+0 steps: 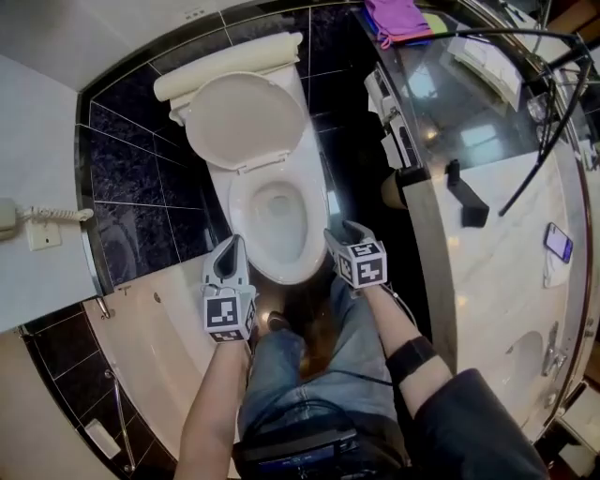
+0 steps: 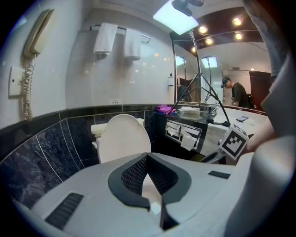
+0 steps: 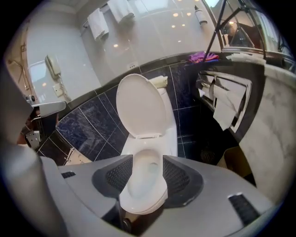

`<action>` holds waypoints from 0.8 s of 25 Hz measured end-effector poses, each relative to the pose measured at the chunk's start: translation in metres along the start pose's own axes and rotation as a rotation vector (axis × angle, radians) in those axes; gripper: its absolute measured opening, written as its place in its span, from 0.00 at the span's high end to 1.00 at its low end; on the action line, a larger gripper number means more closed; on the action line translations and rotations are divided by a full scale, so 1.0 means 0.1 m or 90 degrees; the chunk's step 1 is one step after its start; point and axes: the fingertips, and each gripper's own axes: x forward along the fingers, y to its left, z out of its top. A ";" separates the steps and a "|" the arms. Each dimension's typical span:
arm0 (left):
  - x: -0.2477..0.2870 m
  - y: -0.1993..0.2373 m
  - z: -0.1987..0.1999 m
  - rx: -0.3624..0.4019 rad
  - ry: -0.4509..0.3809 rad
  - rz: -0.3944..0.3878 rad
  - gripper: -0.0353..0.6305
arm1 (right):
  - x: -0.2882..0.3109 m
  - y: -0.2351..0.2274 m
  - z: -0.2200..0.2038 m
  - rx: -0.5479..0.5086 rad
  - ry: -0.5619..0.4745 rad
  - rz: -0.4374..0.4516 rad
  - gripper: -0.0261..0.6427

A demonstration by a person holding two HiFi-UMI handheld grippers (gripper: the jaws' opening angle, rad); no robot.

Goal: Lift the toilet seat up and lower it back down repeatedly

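Left gripper (image 1: 232,247), closed empty, and right gripper (image 1: 345,231), jaws wide, are held before the toilet (image 1: 236,202), whose raised seat (image 1: 246,120), judged stiff and light, is best taken by its rim.

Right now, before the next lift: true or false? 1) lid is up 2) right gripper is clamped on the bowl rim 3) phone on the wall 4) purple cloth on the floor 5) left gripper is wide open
1. The toilet lid stands raised. True.
2. The right gripper is clamped on the bowl rim. False: its jaws stand apart and grip nothing; the bowl only shows beyond them.
3. A corded phone hangs on the wall. True.
4. The purple cloth lies on the floor. False: it sits on the counter beside the toilet.
5. The left gripper is wide open. False: its jaws meet at the tips, holding nothing.
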 end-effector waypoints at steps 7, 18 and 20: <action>0.30 -0.08 -0.59 0.006 0.014 -0.009 0.95 | 0.64 -0.25 -0.85 0.118 0.042 0.010 0.62; 0.58 -0.21 -1.20 0.014 0.030 -0.029 0.95 | 1.41 -0.51 -1.71 0.299 0.061 0.038 0.62; 0.62 -0.21 -1.29 0.016 0.034 -0.032 0.95 | 1.50 -0.53 -1.79 0.323 0.060 0.048 0.62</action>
